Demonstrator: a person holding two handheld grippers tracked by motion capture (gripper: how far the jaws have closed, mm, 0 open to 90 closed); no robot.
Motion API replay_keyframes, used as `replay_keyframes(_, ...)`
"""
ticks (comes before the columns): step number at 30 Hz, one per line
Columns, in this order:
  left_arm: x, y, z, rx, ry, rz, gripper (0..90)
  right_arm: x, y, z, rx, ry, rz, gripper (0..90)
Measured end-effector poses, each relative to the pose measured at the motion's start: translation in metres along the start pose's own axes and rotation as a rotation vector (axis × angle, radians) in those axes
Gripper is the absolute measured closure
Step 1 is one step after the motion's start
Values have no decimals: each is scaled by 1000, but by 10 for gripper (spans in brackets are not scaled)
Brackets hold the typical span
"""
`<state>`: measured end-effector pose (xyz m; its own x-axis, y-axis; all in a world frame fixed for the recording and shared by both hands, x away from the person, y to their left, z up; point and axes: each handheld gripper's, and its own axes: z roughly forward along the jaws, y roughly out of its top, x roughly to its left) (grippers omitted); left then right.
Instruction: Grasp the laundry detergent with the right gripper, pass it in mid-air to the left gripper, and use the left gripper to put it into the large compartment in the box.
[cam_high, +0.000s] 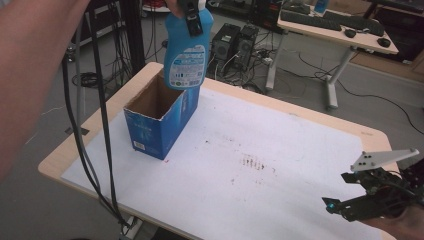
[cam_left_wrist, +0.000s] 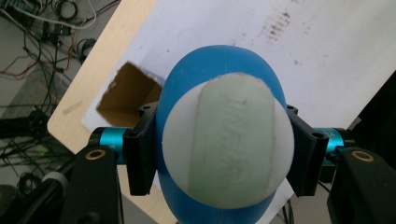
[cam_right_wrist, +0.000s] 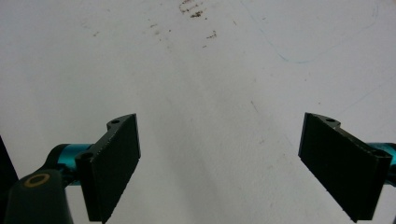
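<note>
At the near right corner of the worktop (cam_high: 300, 150), the right tool (cam_right_wrist: 219, 163) hovers idle over the bare white sheet, its jaws spread wide with nothing between them. Farther off, toward the far left corner, the open-topped blue box (cam_high: 160, 120) stands upright on the sheet, its brown inside showing. Above its far end hangs the blue bottle (cam_high: 186, 50), upright, its base at or just inside the box's rim; the left tool (cam_left_wrist: 219, 154) has it clamped by the neck, jaws pressed on both sides below the pale cap (cam_left_wrist: 229, 140). The step in hand looks like lowering the bottle into the box. The next move calls for keeping it upright, bringing it squarely over the opening, and sinking it clear of the cardboard walls before releasing.
</note>
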<state>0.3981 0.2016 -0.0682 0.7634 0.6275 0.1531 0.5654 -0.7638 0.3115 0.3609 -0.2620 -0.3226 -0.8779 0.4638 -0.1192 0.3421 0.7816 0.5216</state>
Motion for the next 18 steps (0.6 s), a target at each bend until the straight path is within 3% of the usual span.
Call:
replay_keyframes(10, 8, -22, 6, 22, 3, -41, 383, -2, -3, 1, 2, -6, 1, 122)
replay_keyframes(18, 14, -35, 23, 37, -2, -65, 382, -3, -6, 6, 14, -3, 3, 123)
